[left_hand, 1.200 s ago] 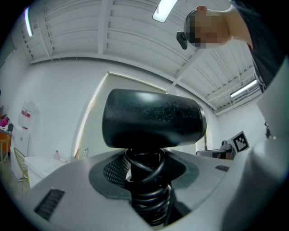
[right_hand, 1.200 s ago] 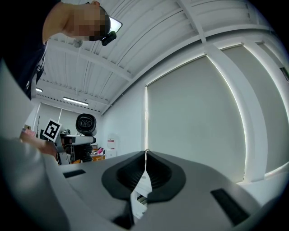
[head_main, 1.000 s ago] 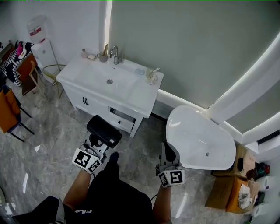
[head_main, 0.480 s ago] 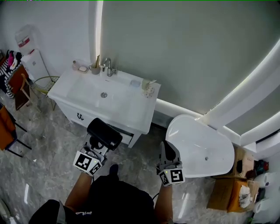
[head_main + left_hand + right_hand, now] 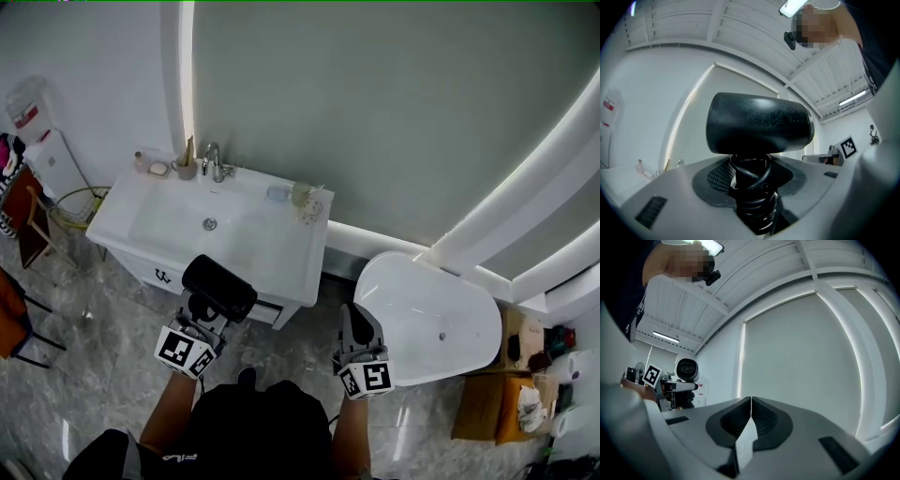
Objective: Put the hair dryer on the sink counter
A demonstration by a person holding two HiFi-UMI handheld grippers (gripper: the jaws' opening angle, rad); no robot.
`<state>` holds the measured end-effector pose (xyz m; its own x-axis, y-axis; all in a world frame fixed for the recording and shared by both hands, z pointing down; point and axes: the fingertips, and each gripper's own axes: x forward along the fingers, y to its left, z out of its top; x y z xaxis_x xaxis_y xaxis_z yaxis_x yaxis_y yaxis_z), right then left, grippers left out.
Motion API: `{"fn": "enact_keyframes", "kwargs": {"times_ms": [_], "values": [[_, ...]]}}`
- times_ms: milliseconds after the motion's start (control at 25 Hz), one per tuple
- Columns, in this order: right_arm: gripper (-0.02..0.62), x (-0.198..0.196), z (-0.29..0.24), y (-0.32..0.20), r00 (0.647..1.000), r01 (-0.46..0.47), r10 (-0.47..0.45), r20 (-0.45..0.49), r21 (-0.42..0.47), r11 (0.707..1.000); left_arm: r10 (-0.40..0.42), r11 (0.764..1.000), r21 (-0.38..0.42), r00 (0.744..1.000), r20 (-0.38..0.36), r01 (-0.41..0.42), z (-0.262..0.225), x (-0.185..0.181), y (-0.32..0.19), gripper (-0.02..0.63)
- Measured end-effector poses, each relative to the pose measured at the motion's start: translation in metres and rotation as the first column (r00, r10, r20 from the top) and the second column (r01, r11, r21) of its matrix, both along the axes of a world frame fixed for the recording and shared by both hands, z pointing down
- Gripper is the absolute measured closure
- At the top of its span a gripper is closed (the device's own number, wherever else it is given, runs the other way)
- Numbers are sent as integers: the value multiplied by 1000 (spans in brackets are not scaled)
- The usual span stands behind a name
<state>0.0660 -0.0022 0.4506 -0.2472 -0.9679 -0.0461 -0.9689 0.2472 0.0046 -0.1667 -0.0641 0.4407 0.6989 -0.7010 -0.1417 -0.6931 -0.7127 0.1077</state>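
Gripping the hair dryer by its handle, we had the left gripper fingers clamped to carry it to the sink worktop at 12 o'clock. The right gripper fingers were together, empty.

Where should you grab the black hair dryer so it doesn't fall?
Grab the hair dryer by its cord-wrapped handle, coming from the handle's end, as the left tongs do now. It is narrow enough to sit between the jaws; the fat barrel across the top looks too wide.
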Motion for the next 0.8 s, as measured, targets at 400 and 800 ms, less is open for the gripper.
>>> {"fn": "enact_keyframes", "kwargs": {"times_ms": [400,800], "values": [[565,25,1,-24,999,33,-34,-15,-11,999,3,1000,-19,1000,6,-2,3,36,-9,387],[565,41,7,-39,995,102,-103,-15,-30,994,-48,998,-39,999,13,48,8,57,-9,387]]}}
